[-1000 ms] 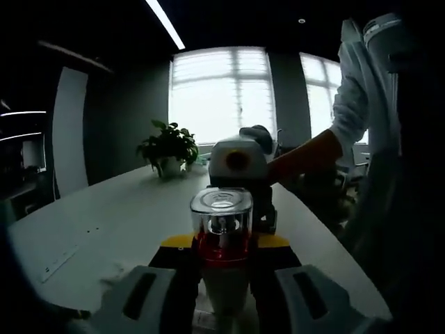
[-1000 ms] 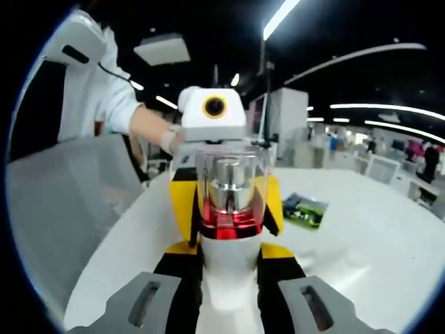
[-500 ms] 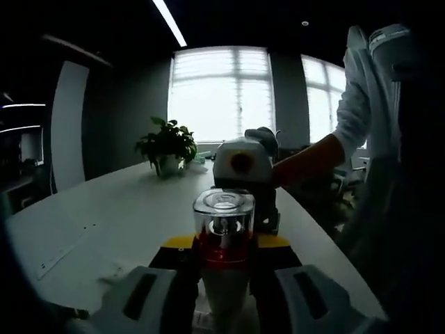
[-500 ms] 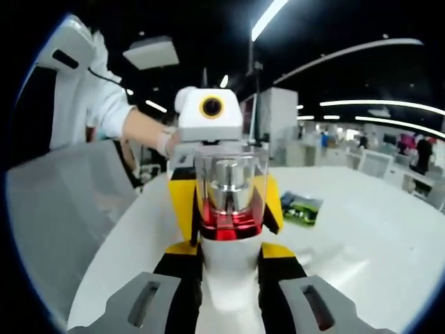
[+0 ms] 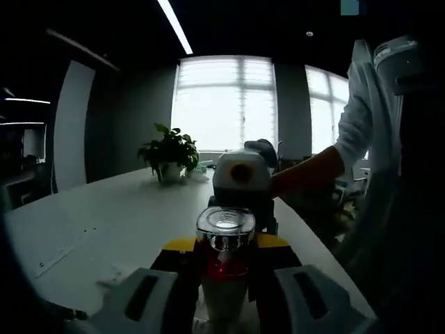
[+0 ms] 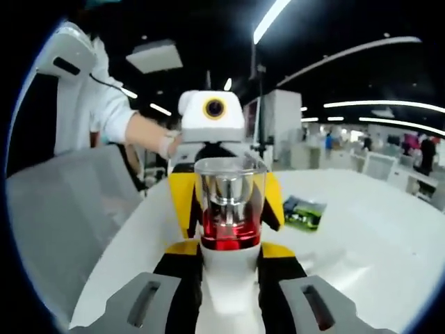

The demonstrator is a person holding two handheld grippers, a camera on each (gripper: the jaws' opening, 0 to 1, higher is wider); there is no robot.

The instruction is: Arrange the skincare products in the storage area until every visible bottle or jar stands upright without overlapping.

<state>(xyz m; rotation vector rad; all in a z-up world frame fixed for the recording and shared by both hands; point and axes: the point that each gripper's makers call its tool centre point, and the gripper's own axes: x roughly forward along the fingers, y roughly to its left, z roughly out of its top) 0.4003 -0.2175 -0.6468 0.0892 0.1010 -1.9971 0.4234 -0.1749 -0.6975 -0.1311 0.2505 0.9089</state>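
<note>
The bottle (image 5: pixel 224 268), white-bodied with a red band and a clear square cap, is held upright between both hand-held grippers, which face each other across it. In the left gripper view, the left hand-held gripper (image 5: pixel 224 296) is seen with its black and yellow jaws closed against the bottle's white lower body. Beyond the bottle, the right hand-held gripper (image 5: pixel 240 184) is pointed straight back, gripped by a hand (image 5: pixel 263 147) on a bare forearm reaching out from a white sleeve (image 5: pixel 365 118) to the right of the bottle. In the right gripper view, the right hand-held gripper (image 6: pixel 228 296) is likewise clamped on the bottle (image 6: pixel 227 240). Behind it the left hand-held gripper (image 6: pixel 212 120) is held level. The white bench (image 5: pixel 104 223) is spread beneath the bottle, with a potted plant (image 5: pixel 168 152) far behind it. A green packet (image 6: pixel 303 211) is lying on the bench to the right of the bottle.
</note>
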